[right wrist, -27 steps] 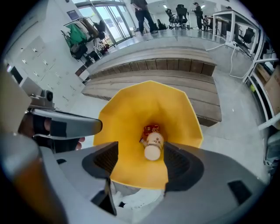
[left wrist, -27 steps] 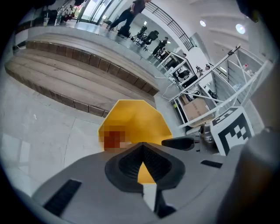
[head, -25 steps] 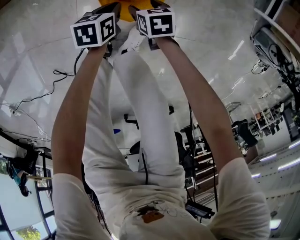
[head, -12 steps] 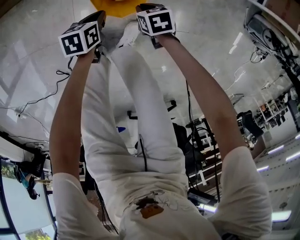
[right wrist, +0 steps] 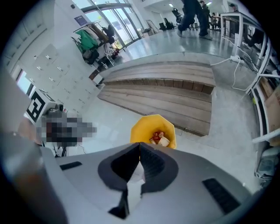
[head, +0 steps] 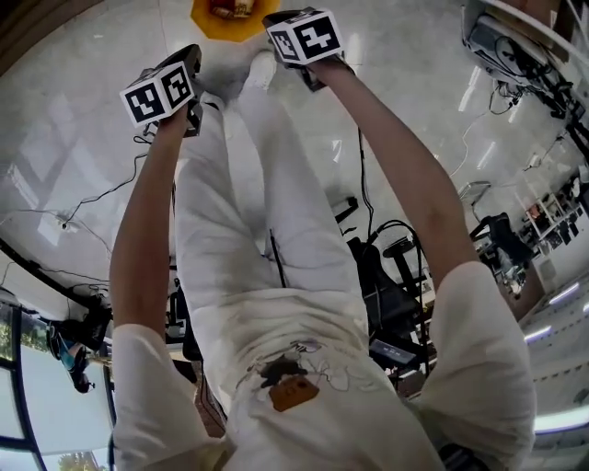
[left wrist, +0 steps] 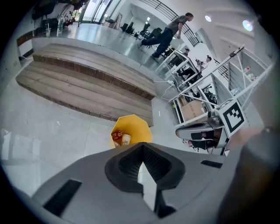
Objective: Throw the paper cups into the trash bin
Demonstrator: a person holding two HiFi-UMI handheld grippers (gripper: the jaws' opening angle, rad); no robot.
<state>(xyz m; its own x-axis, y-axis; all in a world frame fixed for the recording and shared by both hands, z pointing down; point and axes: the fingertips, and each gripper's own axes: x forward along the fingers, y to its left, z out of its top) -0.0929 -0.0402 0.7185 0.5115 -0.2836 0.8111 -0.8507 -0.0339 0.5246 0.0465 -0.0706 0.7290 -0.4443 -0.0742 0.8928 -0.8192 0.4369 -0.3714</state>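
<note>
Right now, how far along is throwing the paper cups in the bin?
Done: paper cups lie inside the yellow trash bin. In hand: nothing; the left gripper is shut empty, and the right gripper has just been closing on nothing. Left: no other cup shows on the floor, so it looks finished.

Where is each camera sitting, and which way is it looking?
Head view: on the person's head, looking steeply down at the yellow bin; shows both arms, white trousers, the left hand-held gripper and right hand-held gripper.
Left gripper view: on the left hand-held gripper, looking along its shut jaws toward the bin holding cups.
Right gripper view: on the right hand-held gripper, looking along its just-closed, empty jaws toward the bin.
Shared: both gripper views show the bin and wooden steps.
</note>
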